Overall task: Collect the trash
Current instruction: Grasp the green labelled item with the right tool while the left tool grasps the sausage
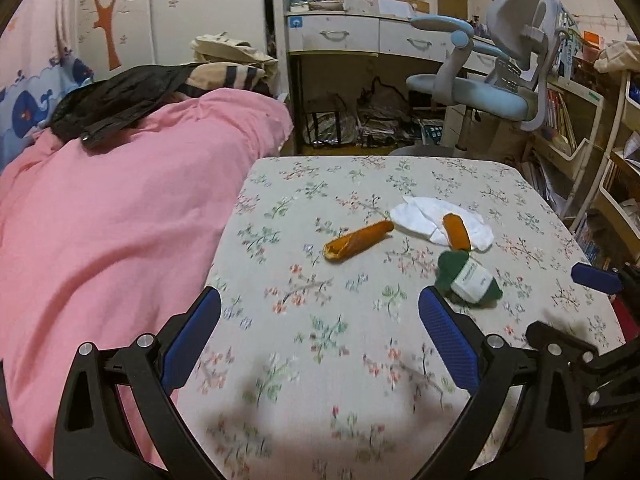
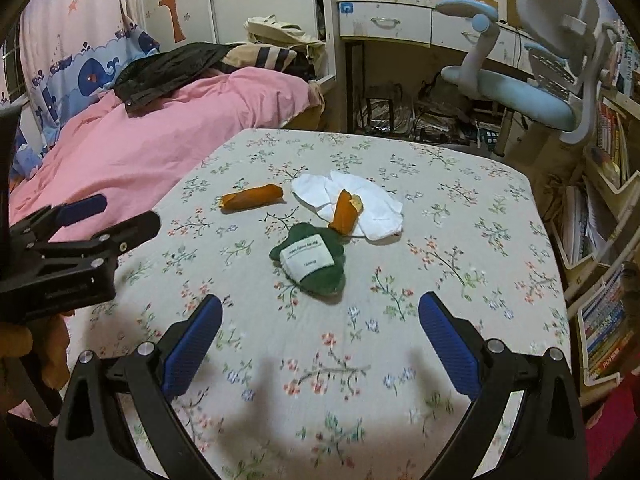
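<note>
A pink quilt point(image 1: 120, 208) covers the bed at nine o'clock of the floral-patterned tablecloth point(image 1: 360, 340) on the table, with a black jacket point(image 1: 116, 100) lying on the quilt's far end.

The left gripper point(image 1: 320, 316) hangs above the near part of the cloth with its blue-padded jaws spread wide and nothing between them; in the right wrist view it shows at nine o'clock point(image 2: 108, 216), held above the table's left edge.

On the cloth, going rightward, a long orange peel strip point(image 1: 356, 240) lies on its own at about twelve o'clock of the left gripper. Just beside its right end sits a crumpled white paper tissue point(image 1: 424, 216), and a shorter orange peel piece point(image 1: 456, 230) rests on top of that tissue. At about six o'clock of the tissue, touching or nearly touching its near edge, lies a dark green crumpled wrapper with a white label point(image 1: 470, 280).

The right gripper point(image 2: 320, 316) is also open wide and empty, held above the near cloth, with the green wrapper point(image 2: 310, 264) at its twelve o'clock, just ahead of the fingertips.

At two o'clock beyond the table stands a pale blue and grey desk chair point(image 1: 492, 76), beside the white desk with drawers point(image 1: 360, 36).
</note>
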### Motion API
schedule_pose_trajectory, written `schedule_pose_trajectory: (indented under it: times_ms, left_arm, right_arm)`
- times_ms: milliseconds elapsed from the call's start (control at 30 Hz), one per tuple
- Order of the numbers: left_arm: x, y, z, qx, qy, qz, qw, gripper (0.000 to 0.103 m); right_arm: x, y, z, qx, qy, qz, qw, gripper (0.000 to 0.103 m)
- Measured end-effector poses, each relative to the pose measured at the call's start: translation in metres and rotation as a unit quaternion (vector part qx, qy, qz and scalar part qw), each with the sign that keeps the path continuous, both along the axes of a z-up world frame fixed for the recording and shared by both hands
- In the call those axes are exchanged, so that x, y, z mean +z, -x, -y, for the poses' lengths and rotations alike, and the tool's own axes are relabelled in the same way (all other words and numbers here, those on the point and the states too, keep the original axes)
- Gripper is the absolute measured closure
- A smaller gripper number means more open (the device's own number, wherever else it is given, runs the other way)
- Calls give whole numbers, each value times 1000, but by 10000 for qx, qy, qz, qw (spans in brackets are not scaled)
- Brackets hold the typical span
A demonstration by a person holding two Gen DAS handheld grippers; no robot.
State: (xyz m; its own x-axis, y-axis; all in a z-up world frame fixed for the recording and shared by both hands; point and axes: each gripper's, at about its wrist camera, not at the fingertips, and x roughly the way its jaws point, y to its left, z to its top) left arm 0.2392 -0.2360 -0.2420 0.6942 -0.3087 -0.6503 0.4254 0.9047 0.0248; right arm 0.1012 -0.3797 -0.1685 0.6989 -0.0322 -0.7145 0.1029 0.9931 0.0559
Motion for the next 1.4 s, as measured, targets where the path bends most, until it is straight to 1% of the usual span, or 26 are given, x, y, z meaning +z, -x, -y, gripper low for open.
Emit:
schedule_pose_trajectory:
  times_ms: [133, 300, 400, 633, 700, 833, 900, 1000, 1033, 1067, 1100, 1133, 1167, 1233, 1267, 1333, 1400]
  left_arm:
    - [-4, -23, 17, -199, -132, 56, 9997, 8]
    - [-14, -51, 41, -534, -365, 82, 9979, 8]
    - [-18, -63, 51, -671, -476, 113, 9965, 8]
    - [-30, -85, 76, -964, -718, 108, 9927, 8]
    - [-35, -92, 83, -1012, -802, 83, 9916, 10]
    - [-48, -100, 90, -1090, -833, -108, 9905, 19]
    - [-54, -102, 95, -1183, -943, -215, 9882, 28]
    - [-56, -100, 101, -1331, -997, -245, 9858, 35]
    - [-58, -100, 103, -1358, -1038, -300, 9848, 38]
    - [-60, -100, 104, -1404, -1042, -399, 9838, 52]
    - [-62, -100, 105, -1453, -977, -513, 9832, 62]
    - [-61, -99, 105, -1470, -921, -577, 9832, 69]
    - [-61, -98, 106, -1506, -897, -694, 9821, 85]
    - [-59, -93, 109, -1527, -1009, -702, 9806, 86]
    - [-59, -90, 109, -1561, -1005, -739, 9798, 86]
    - [-57, -86, 105, -1553, -929, -823, 9800, 87]
    - [-51, -85, 97, -1460, -765, -908, 9821, 87]
  right_arm:
    - [-7, -15, 3, 36, -52, -87, 9999, 9]
    - [-16, -31, 4, 137, -70, -256, 9996, 15]
    - [-21, -36, 8, 148, -91, -338, 9993, 18]
    - [-29, -52, 15, 124, -114, -459, 9988, 21]
    - [-33, -57, 15, 150, -116, -504, 9985, 21]
    - [-40, -64, 13, 214, -144, -602, 9979, 24]
    - [-41, -67, 14, 220, -171, -627, 9976, 27]
    - [-43, -69, 15, 221, -213, -655, 9974, 30]
    - [-43, -70, 15, 230, -223, -665, 9973, 33]
    - [-43, -71, 13, 252, -220, -665, 9972, 38]
    - [-43, -71, 12, 283, -217, -675, 9971, 41]
    - [-43, -71, 10, 295, -198, -680, 9970, 49]
    - [-42, -71, 9, 304, -170, -698, 9970, 54]
    - [-42, -71, 7, 351, -227, -725, 9965, 60]
    - [-41, -70, 5, 382, -237, -732, 9963, 63]
    - [-40, -67, 2, 431, -267, -724, 9961, 63]
    - [-37, -64, 0, 463, -316, -689, 9960, 64]
